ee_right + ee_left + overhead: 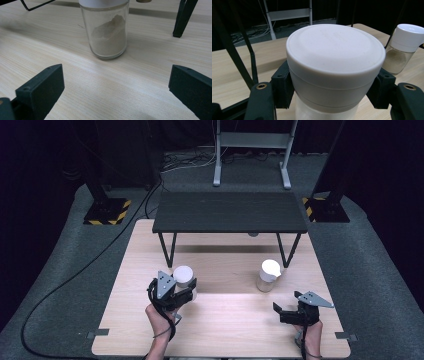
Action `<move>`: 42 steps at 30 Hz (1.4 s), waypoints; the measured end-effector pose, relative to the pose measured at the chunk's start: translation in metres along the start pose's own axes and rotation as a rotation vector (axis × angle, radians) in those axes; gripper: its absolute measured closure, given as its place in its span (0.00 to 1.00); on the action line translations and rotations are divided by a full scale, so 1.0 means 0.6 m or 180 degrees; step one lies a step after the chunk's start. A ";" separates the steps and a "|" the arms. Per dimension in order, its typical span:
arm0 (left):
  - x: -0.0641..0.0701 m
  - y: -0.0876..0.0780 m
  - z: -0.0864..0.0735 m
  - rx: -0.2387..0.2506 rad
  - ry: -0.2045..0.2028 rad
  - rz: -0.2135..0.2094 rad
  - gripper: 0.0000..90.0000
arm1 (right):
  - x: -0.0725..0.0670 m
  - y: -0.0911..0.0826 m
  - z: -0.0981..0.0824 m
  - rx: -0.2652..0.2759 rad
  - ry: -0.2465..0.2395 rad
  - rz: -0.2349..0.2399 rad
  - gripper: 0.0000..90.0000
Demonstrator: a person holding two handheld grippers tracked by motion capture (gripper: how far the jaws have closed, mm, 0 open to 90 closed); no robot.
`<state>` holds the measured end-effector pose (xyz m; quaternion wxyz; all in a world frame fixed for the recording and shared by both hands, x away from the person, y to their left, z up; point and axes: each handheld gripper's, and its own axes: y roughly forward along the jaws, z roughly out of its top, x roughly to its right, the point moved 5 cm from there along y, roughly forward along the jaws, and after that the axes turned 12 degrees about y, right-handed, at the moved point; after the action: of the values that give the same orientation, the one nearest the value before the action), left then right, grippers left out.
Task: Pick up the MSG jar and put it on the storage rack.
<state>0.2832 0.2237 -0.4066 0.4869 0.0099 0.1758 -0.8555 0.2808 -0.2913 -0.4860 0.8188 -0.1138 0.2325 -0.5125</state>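
Gripping the wide white lid (pixel 335 53) of a clear glass jar (pixel 184 279), with both black jaws of the left gripper (pixel 186 289) pressed flat against the lid's sides, as seen in the left gripper view. Stood upright on the pale wooden tabletop (pixel 225 320), just in front of the left front leg of the small black bench (pixel 229 211), per the high view. Held from below by the person's left hand (pixel 160 317).

Second jar: a clear glass jar with a white cap (pixel 267 275), partly filled with beige powder (pixel 109 37). Stood upright on the same tabletop, just in front of the bench's right front leg and well apart from the first jar. Powder heaped unevenly inside, higher toward one side, per the right gripper view.

Right gripper (pixel 283 311): jaws spread wide, nothing between them. Positioned in front of the bench's right end and nearer the person than the powder jar, apart from it and not touching. Pointed at that jar in the right gripper view, with bare tabletop between the jaws.

Beyond the bench: a grey metal stand (pixel 251 150) on the dark floor.
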 end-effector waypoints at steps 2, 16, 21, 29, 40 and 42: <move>-0.003 0.003 0.007 0.0019 0.0005 -0.0023 0.38 | 0.000 0.000 0.000 -0.0001 -0.0001 0.0000 0.00; -0.023 0.018 0.045 0.0080 0.0004 -0.0167 0.38 | 0.002 -0.001 0.000 0.0005 0.0016 0.0016 0.00; -0.027 0.023 0.057 0.0103 0.0013 -0.0204 0.38 | 0.002 -0.001 0.000 0.0007 0.0019 0.0020 0.00; -0.032 0.037 0.079 0.0157 0.0029 -0.0278 0.38 | 0.002 -0.001 -0.001 0.0014 0.0018 0.0022 0.00; -0.034 0.049 0.099 0.0192 0.0066 -0.0330 0.38 | 0.002 -0.001 0.000 0.0007 0.0015 0.0016 0.00; -0.035 0.049 0.101 0.0195 0.0073 -0.0327 0.38 | 0.001 -0.001 0.000 0.0003 0.0012 0.0014 0.00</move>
<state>0.3280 0.2086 -0.3540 0.4397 0.0255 0.1553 -0.8842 0.2808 -0.2922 -0.4861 0.8195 -0.1120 0.2342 -0.5110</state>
